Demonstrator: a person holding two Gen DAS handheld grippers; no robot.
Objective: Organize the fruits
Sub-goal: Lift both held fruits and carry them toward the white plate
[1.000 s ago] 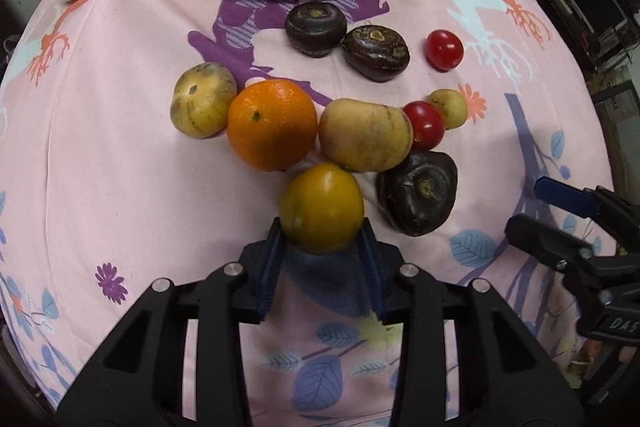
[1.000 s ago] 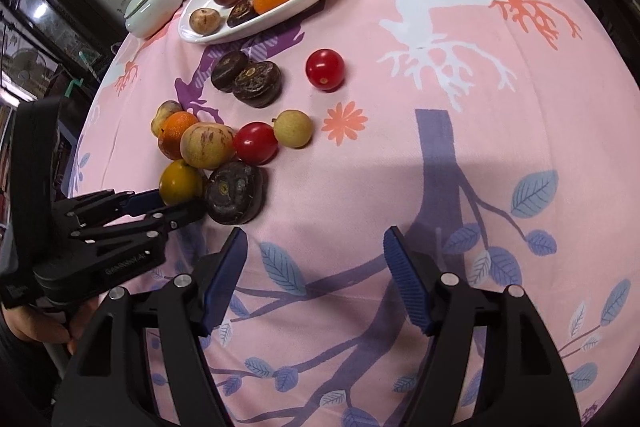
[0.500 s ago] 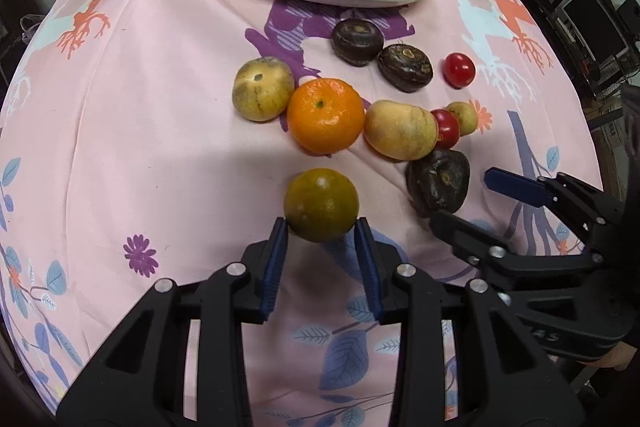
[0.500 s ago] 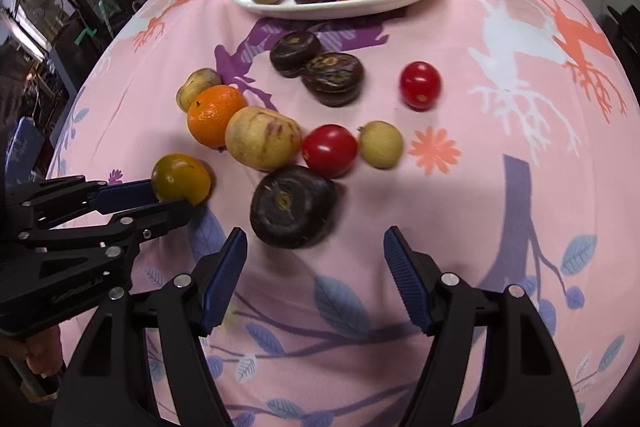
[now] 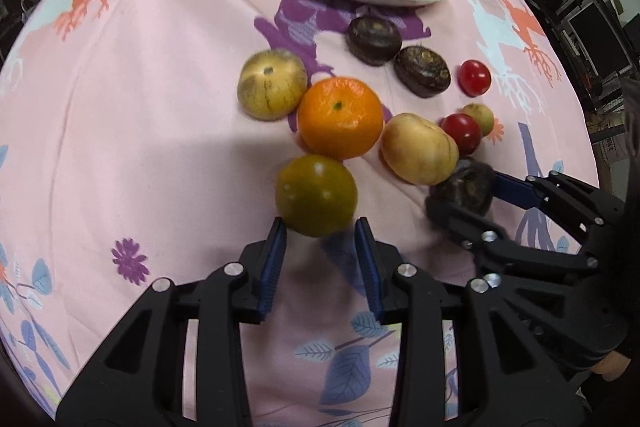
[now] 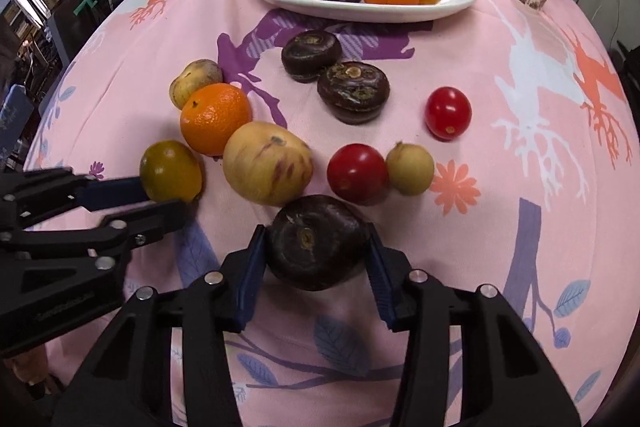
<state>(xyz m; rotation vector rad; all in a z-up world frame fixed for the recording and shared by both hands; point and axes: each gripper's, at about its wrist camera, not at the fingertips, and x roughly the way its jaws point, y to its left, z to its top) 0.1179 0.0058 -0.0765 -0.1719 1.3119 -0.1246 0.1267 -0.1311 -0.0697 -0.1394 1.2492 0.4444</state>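
Dark and flat, the chestnut (image 6: 318,241) sat between your right gripper (image 6: 316,267) pads, whose jaws had just been closing from wide open a moment before and now pressed both its sides, so that fruit looked ready to go to the plate (image 6: 460,3) far across the pink cloth (image 6: 520,187). Your left gripper (image 5: 320,247) was clamped narrow on the greenish tomato (image 5: 316,195), beside the orange (image 5: 340,123). Both grippers pointed steeply down, side by side.
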